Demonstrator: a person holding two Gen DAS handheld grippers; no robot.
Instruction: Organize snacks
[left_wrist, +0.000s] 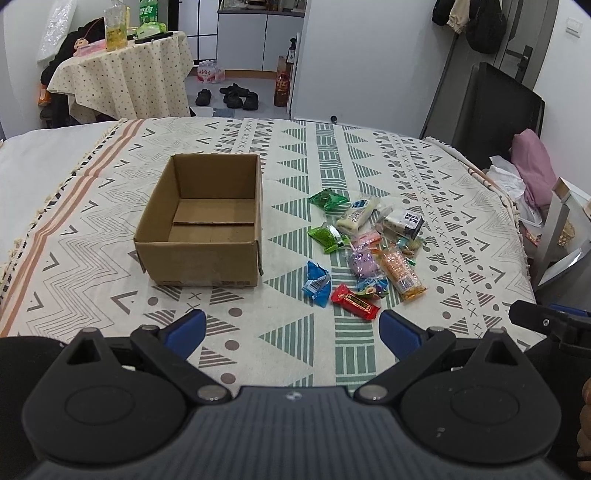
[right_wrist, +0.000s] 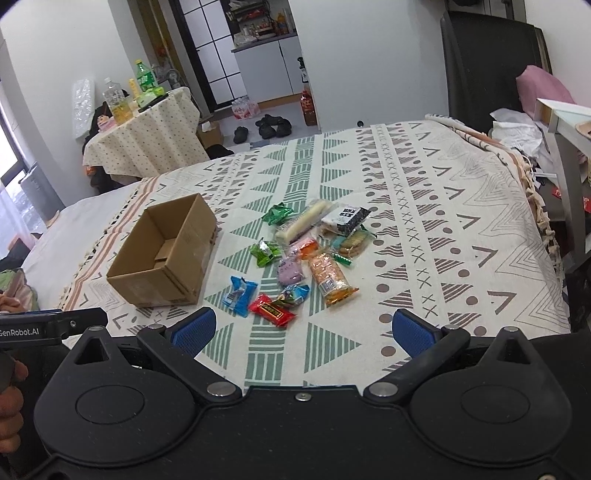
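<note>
An open cardboard box (left_wrist: 207, 221) (right_wrist: 166, 254) with nothing inside sits on the patterned blanket (left_wrist: 424, 192) (right_wrist: 424, 206). To its right lies a loose pile of several wrapped snacks: a red bar (left_wrist: 355, 302) (right_wrist: 272, 310), a blue packet (left_wrist: 316, 283) (right_wrist: 238, 291), green packets (left_wrist: 328, 238) (right_wrist: 266, 252), an orange cracker pack (left_wrist: 400, 274) (right_wrist: 331, 277), a white bar (left_wrist: 357, 215) (right_wrist: 303, 220). My left gripper (left_wrist: 291, 330) hovers open near the front edge, just short of the red bar. Lower and to the right, my right gripper (right_wrist: 303, 330) is open too, holding nothing.
A small round table (left_wrist: 122, 74) (right_wrist: 147, 133) with bottles stands beyond the bed at the left. Shoes (left_wrist: 232, 95) lie on the floor behind. A black chair (left_wrist: 495, 110) and piled clothes (left_wrist: 532, 166) flank the bed's right side. A hand (right_wrist: 11, 406) shows at the left edge.
</note>
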